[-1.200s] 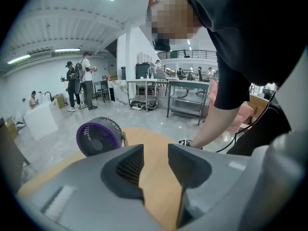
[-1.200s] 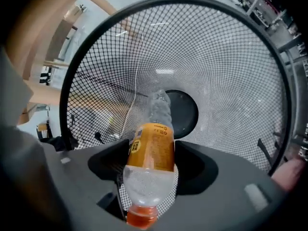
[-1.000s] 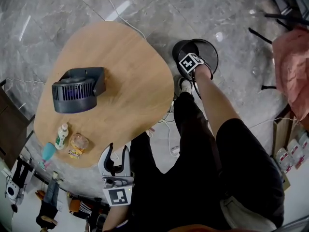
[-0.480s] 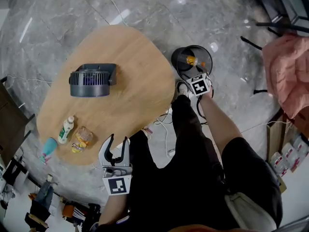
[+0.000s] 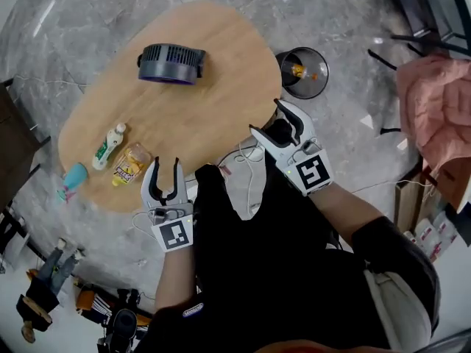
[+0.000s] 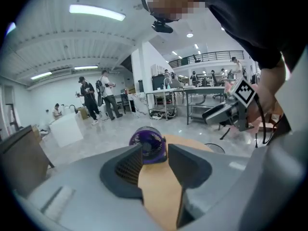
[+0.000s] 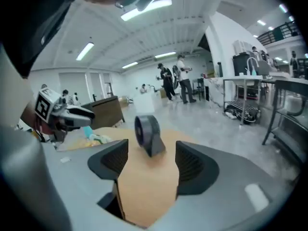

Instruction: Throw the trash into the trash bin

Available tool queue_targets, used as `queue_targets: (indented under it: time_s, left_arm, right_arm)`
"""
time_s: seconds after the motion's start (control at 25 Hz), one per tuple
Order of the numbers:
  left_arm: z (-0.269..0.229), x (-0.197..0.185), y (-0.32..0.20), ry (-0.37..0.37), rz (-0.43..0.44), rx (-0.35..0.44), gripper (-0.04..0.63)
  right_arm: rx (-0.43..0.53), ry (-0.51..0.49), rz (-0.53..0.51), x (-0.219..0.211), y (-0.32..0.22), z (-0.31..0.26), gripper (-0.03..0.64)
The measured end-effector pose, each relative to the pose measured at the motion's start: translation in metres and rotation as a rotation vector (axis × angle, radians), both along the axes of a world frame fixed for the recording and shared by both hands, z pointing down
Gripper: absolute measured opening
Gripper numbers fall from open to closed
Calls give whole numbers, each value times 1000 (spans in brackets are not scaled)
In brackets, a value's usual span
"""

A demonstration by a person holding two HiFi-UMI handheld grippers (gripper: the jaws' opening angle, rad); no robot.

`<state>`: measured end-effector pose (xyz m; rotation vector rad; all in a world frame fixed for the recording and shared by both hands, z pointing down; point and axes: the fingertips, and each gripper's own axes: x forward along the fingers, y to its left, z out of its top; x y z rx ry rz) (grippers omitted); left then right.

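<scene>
Your left gripper (image 5: 164,165) gapes empty; your right gripper (image 5: 268,119), also spread, has just narrowed on nothing. The packet (image 5: 126,165) lies on the table (image 5: 213,65) beside your left: probably light, crinkly, slippery, so pinch one end.

The right gripper (image 5: 266,118) has come up from the trash bin (image 5: 326,76) to the table (image 5: 221,72) edge — jaws just narrowing a little, nothing between them — and the left gripper (image 5: 165,165) has edged forward
</scene>
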<state>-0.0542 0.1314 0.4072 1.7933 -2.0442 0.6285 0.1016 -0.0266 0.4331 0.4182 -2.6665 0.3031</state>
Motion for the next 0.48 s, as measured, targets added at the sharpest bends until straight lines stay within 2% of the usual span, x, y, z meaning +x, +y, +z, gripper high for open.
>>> queue_targets:
  time_s: [0.12,0.28,0.36,0.48]
  left_arm:
    - [-15,-33,34,-50,-128,25,160]
    - [-25,-67,77,-70,-222,80,160]
    - [-22,-82,105,-66,-259,86,160]
    - [-14,-104,148,-59,-340,85,160]
  right_arm:
    - [-12,-159,-107,-59,36,-43,333]
    - [-50,-232,-246,-118,99,-66,314]
    - [-47,-224,-336,-141,136,-69,314]
    - [33,-70,-589,-164,190,-51,315]
